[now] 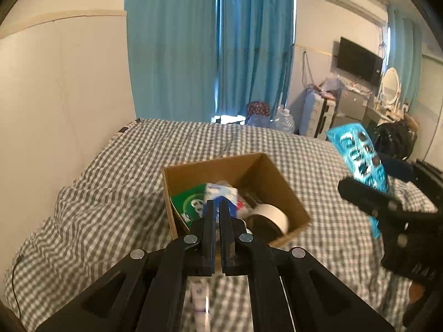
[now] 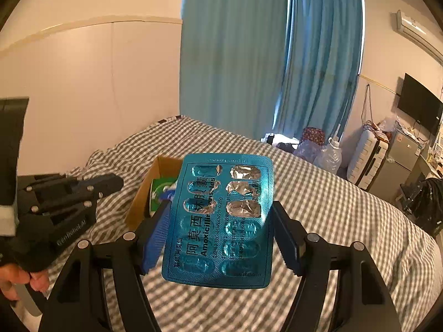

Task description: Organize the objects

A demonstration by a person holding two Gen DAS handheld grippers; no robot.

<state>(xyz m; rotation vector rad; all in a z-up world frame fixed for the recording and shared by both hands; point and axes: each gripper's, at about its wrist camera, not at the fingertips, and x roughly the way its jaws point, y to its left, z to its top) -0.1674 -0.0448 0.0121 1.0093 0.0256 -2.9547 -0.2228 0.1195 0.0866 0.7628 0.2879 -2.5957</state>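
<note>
Right gripper [image 2: 218, 238] pinches a glossy teal blister sheet [image 2: 221, 218] (some foil pockets burst) at frame centre; left gripper [image 1: 218, 207], pressed together, points at the cardboard box [image 1: 279, 182].

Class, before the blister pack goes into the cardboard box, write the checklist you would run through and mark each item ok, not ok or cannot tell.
1. Blister pack held between the right gripper fingers: ok.
2. Grip firm enough: cannot tell; the pack spans wide-set fingers.
3. Cardboard box open on top: ok.
4. Free space inside the box: cannot tell; tape roll and green packet fill much of it.
5. Left gripper clear of the box opening: not ok; it sits shut right over it.
6. Pack above the box: not ok; it is off to the side.
</note>
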